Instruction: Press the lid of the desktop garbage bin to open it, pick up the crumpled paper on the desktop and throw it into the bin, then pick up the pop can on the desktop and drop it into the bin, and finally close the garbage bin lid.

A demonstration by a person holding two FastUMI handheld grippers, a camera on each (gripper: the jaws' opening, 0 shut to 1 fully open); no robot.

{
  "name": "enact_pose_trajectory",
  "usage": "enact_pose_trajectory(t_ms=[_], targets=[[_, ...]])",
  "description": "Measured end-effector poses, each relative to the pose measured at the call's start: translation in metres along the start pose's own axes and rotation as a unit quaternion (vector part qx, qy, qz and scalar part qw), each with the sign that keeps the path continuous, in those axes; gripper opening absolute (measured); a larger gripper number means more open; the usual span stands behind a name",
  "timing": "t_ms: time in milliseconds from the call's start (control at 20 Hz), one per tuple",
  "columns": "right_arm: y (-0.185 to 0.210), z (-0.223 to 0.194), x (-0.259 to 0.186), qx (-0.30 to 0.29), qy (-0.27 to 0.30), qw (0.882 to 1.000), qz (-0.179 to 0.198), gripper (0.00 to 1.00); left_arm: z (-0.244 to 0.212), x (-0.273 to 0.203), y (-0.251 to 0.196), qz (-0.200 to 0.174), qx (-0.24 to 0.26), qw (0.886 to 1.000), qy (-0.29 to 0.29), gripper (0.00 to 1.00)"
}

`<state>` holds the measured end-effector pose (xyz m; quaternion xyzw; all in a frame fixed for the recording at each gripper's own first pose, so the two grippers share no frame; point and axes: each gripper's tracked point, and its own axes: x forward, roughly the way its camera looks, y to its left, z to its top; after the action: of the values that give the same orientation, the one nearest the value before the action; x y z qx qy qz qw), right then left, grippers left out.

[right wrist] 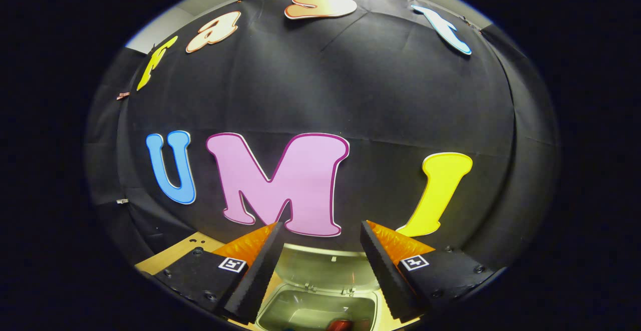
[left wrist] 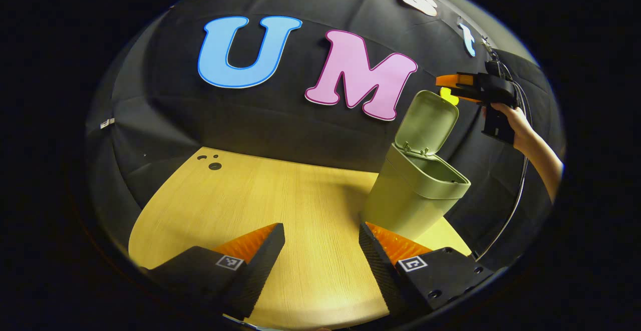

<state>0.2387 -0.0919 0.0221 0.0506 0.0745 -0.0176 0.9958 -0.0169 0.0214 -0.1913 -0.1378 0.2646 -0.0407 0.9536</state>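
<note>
Both grippers' jaws wide apart, empty; right gripper [right wrist: 320, 271] above open bin [right wrist: 320, 311].

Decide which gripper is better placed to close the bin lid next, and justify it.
Right. The right gripper hovers open directly above the open bin, beside its raised lid. The left gripper sits low over the table, short of the bin.

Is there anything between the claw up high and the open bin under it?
No, just air. In the right gripper view, the right gripper, fingers apart, hangs above the open garbage bin, nothing between.
</note>
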Motion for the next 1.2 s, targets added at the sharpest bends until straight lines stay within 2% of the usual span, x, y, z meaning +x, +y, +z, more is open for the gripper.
enact_pose_trajectory(t_ms=[250,450,800,1200], targets=[[-0.011,-0.017,0.023,0.013,0.029,0.999,-0.018,0.96,0.0,-0.001,0.004,0.012,0.0,1.0,-0.003,0.96],[-0.01,-0.023,0.023,0.01,0.041,0.999,-0.015,0.96,0.0,0.0,0.006,0.017,-0.003,1.0,-0.002,0.96],[0.0,-0.034,-0.013,-0.002,0.053,0.999,0.0,0.95,-0.001,0.0,-0.002,0.012,0.002,1.0,0.0,0.96],[0.016,-0.076,-0.06,-0.014,0.085,0.996,0.015,0.96,-0.003,0.005,-0.015,-0.004,0.012,1.0,0.007,0.96]])
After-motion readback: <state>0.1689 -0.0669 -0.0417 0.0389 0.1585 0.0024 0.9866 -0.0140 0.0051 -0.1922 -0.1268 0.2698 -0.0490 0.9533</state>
